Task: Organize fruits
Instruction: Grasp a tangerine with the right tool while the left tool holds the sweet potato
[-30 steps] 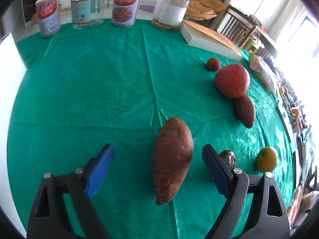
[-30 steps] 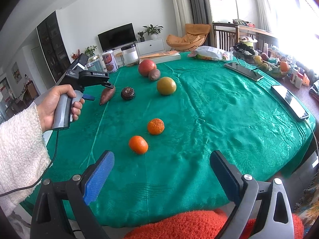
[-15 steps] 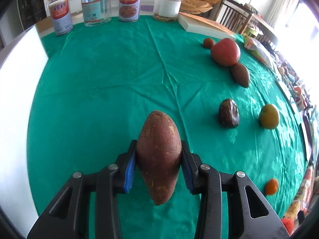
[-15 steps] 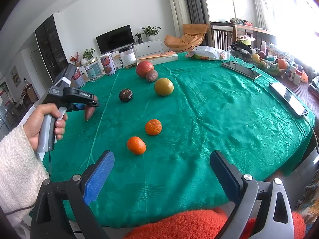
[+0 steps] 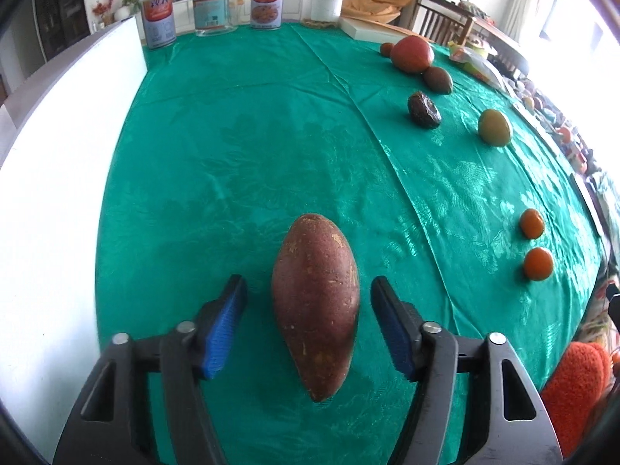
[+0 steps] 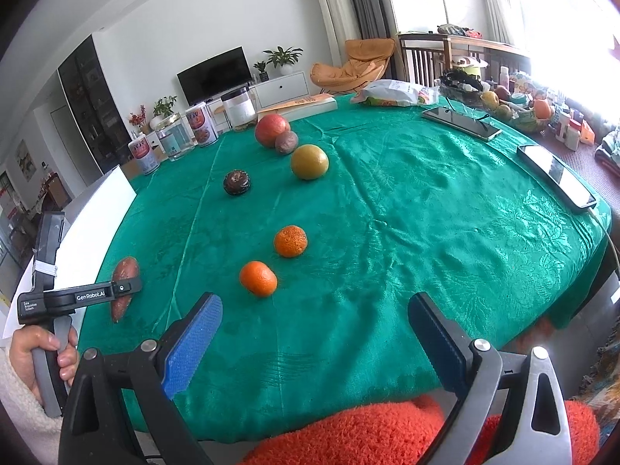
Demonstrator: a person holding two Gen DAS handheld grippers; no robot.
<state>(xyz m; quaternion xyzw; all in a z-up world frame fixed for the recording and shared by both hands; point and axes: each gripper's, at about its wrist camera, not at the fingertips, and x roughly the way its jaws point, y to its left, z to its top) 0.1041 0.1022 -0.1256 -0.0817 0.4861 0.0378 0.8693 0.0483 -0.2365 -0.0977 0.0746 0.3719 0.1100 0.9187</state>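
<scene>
A sweet potato (image 5: 316, 306) lies lengthwise on the green-clothed surface (image 5: 240, 162) near its left edge, between the blue pads of the left gripper (image 5: 309, 323). The jaws have just been opening and stand apart from the potato, a strip of cloth showing on either side. In the right wrist view the same gripper, held in a hand (image 6: 37, 352) with a fleecy white sleeve, hangs over the potato at the near left of the surface.

The right gripper (image 6: 314, 343) hovers at the near edge above an orange fleece garment (image 6: 372, 434), its jaws wide with nothing between them. Ahead of it two small mandarins (image 6: 258, 278) sit close together but apart. Farther off lie a yellow-green citrus (image 6: 309, 161), a dark wrinkled fruit (image 6: 236, 182), and a large red fruit (image 6: 272, 130) with a brown one (image 6: 286, 142) just beside it.

Cans and jars (image 5: 215, 6) line the far edge, beside a flat box (image 6: 300, 104). Two phones (image 6: 556, 175) lie at the right.
</scene>
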